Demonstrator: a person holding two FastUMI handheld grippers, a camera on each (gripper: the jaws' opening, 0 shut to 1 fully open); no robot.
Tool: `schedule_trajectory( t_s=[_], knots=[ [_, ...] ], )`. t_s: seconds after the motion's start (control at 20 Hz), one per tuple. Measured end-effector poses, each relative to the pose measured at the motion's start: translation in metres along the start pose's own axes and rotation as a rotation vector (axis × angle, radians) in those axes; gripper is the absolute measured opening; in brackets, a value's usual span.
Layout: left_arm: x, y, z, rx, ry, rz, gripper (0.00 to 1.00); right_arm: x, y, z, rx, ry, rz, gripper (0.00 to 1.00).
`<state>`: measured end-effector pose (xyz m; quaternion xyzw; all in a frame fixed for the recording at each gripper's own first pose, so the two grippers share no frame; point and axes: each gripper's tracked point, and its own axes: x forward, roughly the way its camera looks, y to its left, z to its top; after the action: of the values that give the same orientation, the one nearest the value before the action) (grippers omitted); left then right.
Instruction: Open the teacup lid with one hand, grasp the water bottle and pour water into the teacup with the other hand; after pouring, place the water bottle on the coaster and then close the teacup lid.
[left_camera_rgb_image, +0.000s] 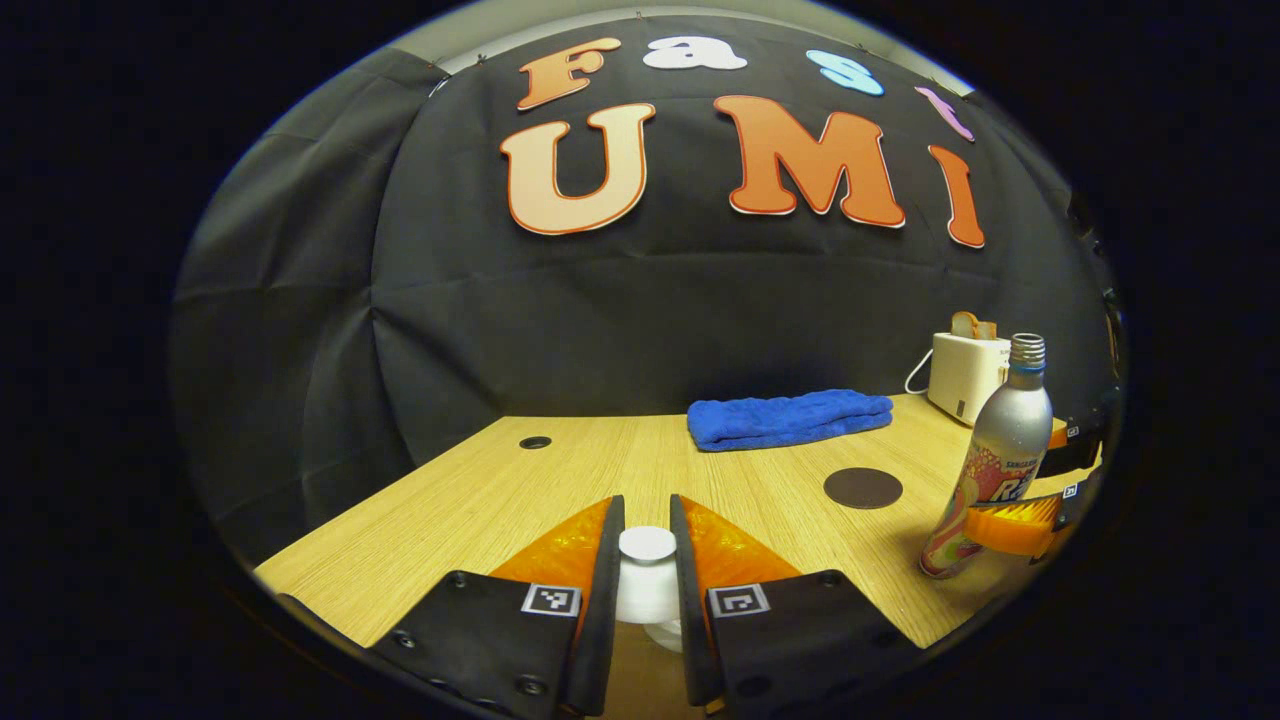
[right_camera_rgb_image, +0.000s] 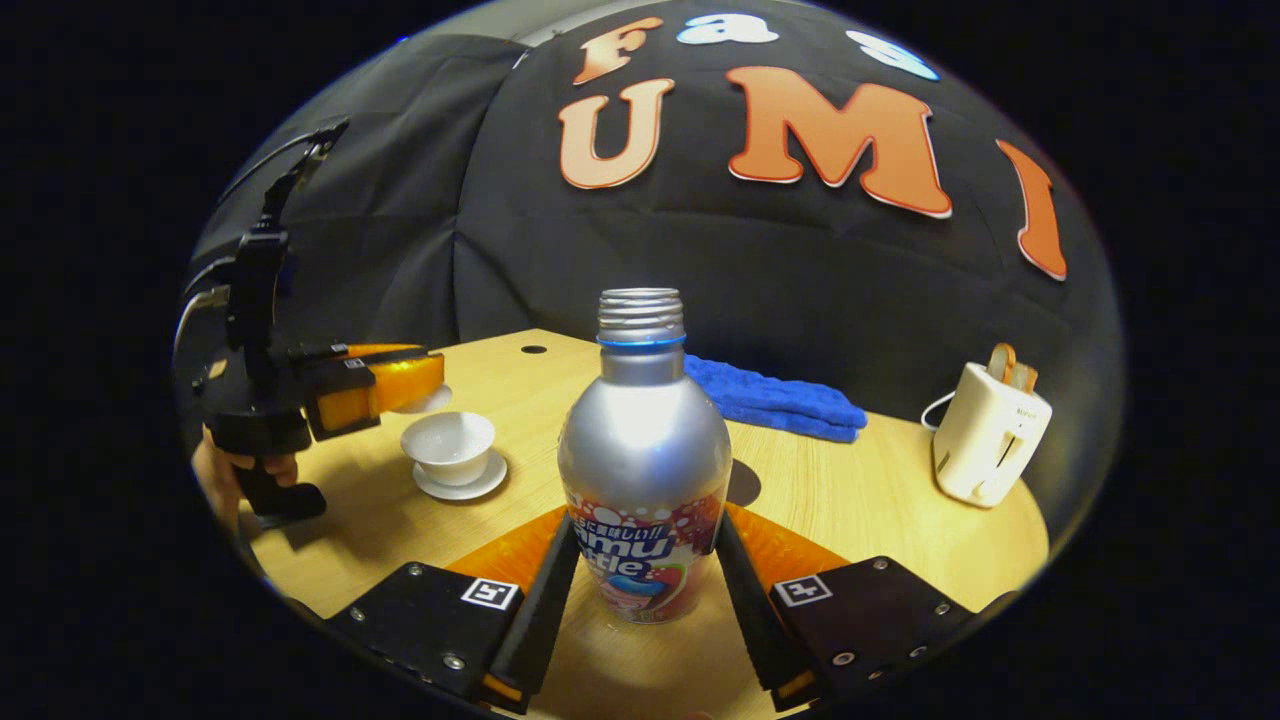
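The left gripper (left_camera_rgb_image: 645, 590) has its fingers clamped on the lid (left_camera_rgb_image: 647, 545), lifted clear of the open cup (right_camera_rgb_image: 448, 446) near the bench's left edge. The right gripper (right_camera_rgb_image: 645, 590) is clamped low on the upright bottle (right_camera_rgb_image: 645, 470) near the front edge. Lift it straight, carry the neck over the cup, and tilt slowly. The coaster (left_camera_rgb_image: 862, 487) lies mid-bench.

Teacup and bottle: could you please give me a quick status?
Left gripper shut on lid, lifted off teacup. Right gripper shut on water bottle, upright, uncapped. Coaster bare.
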<state>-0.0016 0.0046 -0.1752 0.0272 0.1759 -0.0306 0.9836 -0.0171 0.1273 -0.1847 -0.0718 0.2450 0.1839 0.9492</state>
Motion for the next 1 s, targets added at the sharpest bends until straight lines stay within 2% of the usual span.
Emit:
schedule_trajectory(
  t_s=[0.05,0.15,0.2,0.3,0.35,0.4,0.55,0.7,0.75,0.8,0.9,1.0],
  knots=[
    [-0.001,0.006,0.001,-0.004,-0.005,0.009,0.29,0.002,-0.002,0.002,-0.051,-0.002,-0.017,0.78],
    [-0.004,0.017,0.002,-0.012,-0.011,0.027,0.33,0.003,-0.006,0.002,-0.154,-0.003,-0.047,0.78],
    [-0.004,0.019,0.002,-0.015,-0.013,0.034,0.29,0.007,-0.005,0.006,-0.193,0.002,-0.065,0.77],
    [-0.008,0.030,0.004,-0.020,-0.018,0.052,0.32,0.015,-0.006,0.010,-0.249,0.015,-0.095,0.76],
    [-0.011,0.040,0.002,-0.020,-0.019,0.061,0.29,0.017,-0.009,0.011,-0.271,0.022,-0.111,0.76],
    [-0.012,0.046,0.002,-0.021,-0.021,0.068,0.33,0.017,-0.012,0.013,-0.297,0.027,-0.127,0.76],
    [-0.015,0.060,0.000,-0.029,-0.015,0.086,0.29,0.021,-0.019,0.027,-0.414,0.027,-0.179,0.76],
    [-0.018,0.071,-0.003,-0.043,-0.011,0.097,0.29,0.025,-0.018,0.038,-0.516,0.019,-0.187,0.76],
    [-0.020,0.074,-0.004,-0.048,-0.010,0.099,0.33,0.027,-0.017,0.043,-0.551,0.015,-0.187,0.76],
    [-0.021,0.078,-0.004,-0.051,-0.012,0.107,0.29,0.028,-0.015,0.048,-0.592,0.009,-0.190,0.76],
    [-0.023,0.085,-0.005,-0.059,-0.013,0.116,0.32,0.028,-0.014,0.053,-0.689,-0.007,-0.200,0.76],
    [-0.025,0.092,-0.005,-0.069,-0.014,0.123,0.33,0.032,-0.001,0.052,-0.720,-0.004,-0.173,0.76]
  ],
)
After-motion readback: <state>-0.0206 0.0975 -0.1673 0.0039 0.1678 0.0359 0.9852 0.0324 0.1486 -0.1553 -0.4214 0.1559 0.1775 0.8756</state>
